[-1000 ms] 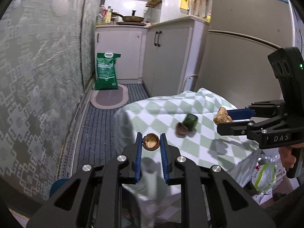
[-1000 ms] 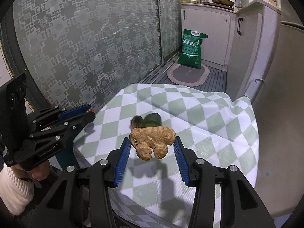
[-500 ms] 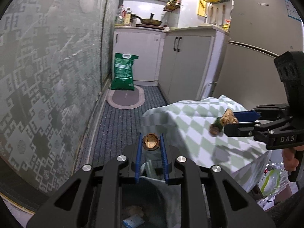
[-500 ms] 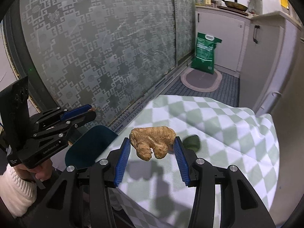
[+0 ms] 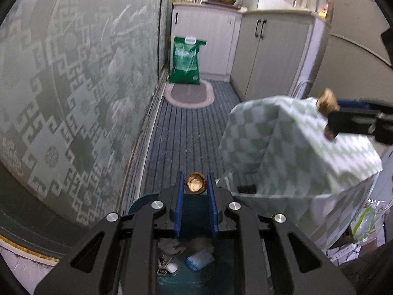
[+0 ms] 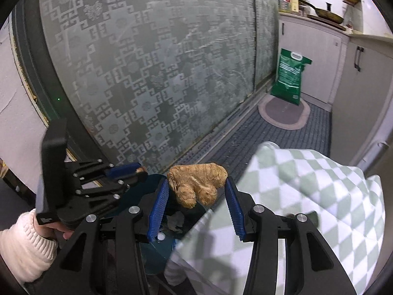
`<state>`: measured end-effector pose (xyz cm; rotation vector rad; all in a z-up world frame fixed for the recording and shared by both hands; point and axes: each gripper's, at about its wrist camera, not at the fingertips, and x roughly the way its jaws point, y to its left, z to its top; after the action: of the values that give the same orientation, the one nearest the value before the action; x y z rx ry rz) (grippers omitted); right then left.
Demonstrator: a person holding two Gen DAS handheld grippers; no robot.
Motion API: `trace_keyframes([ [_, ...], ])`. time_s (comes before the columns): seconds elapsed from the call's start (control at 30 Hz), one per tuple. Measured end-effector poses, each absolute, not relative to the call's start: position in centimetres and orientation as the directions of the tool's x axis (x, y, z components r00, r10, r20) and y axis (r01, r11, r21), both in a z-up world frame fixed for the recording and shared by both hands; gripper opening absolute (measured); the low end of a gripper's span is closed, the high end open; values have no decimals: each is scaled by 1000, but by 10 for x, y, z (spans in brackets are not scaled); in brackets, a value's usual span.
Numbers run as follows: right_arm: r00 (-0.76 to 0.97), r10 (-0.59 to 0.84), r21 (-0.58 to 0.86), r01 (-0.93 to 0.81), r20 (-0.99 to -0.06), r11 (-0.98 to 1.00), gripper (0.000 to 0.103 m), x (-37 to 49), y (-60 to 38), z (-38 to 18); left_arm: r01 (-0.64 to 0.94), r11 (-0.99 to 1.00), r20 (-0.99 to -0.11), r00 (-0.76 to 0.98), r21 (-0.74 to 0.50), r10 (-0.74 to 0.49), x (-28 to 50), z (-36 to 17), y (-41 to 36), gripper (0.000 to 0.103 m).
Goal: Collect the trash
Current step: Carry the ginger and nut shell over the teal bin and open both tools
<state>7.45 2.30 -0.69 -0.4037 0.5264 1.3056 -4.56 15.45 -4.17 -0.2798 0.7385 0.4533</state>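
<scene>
Bin serves as landmark throughout: a dark teal trash bin on the floor between the patterned glass door and the cloth-covered table.

Left wrist view. Your left gripper is clenched on a walnut shell half; both blue pads press its sides, open side of the shell facing the camera. The shell hangs above the bin, near its far rim. Inside the bin, below the fingers, you see crumpled grey-brown scraps, a small blue packet and a white round piece. The table with its green-and-white checked cloth stands just right of the bin. Past the bin, the striped floor runs to an oval mat and a green sack leaning at the cabinets. At the right edge, over the cloth, your right gripper's finger carries the ginger root; that part is blurred.

Right wrist view. Your right gripper grasps the ginger root across its width, pads touching both ends. The root sits over the bin, at the side nearest the table, whose checked cloth fills the lower right. Your left gripper is left of the root, over the bin's door side, with the shell only just visible at its tip. Your left hand, in a white knit sleeve, holds its handle.
</scene>
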Motion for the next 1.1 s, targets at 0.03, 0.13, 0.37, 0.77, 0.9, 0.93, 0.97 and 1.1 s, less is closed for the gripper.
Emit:
trace_keyframes([
  [0.03, 167, 798, 14, -977, -579, 214, 48, 71, 27, -6, -492, 866, -719, 633, -86, 288, -47, -46, 158, 20],
  [0.13, 158, 796, 10, -979, -584, 202, 48, 65, 37, -6, -492, 866, -756, 598, -85, 266, -49, -57, 163, 20],
  [0.37, 143, 763, 9, -981, -630, 191, 48, 57, 61, -16, -499, 863, -846, 491, -79, 206, -51, -86, 176, 21],
  [0.77, 126, 652, -46, -989, -748, 139, 48, 34, 101, -48, -527, 848, -885, 418, -53, 205, -59, -101, 188, 33],
  [0.9, 122, 608, -63, -991, -784, 119, 48, 28, 109, -61, -529, 847, -863, 448, -45, 234, -62, -92, 187, 33],
  [0.93, 121, 602, -64, -991, -789, 115, 48, 27, 110, -63, -529, 848, -849, 465, -41, 249, -63, -88, 186, 32],
  [0.97, 118, 599, -64, -992, -792, 111, 48, 26, 111, -64, -528, 848, -841, 475, -38, 259, -63, -85, 185, 32],
  [1.1, 108, 580, -64, -993, -808, 95, 48, 22, 115, -70, -544, 839, -796, 523, -35, 305, -68, -69, 185, 24],
])
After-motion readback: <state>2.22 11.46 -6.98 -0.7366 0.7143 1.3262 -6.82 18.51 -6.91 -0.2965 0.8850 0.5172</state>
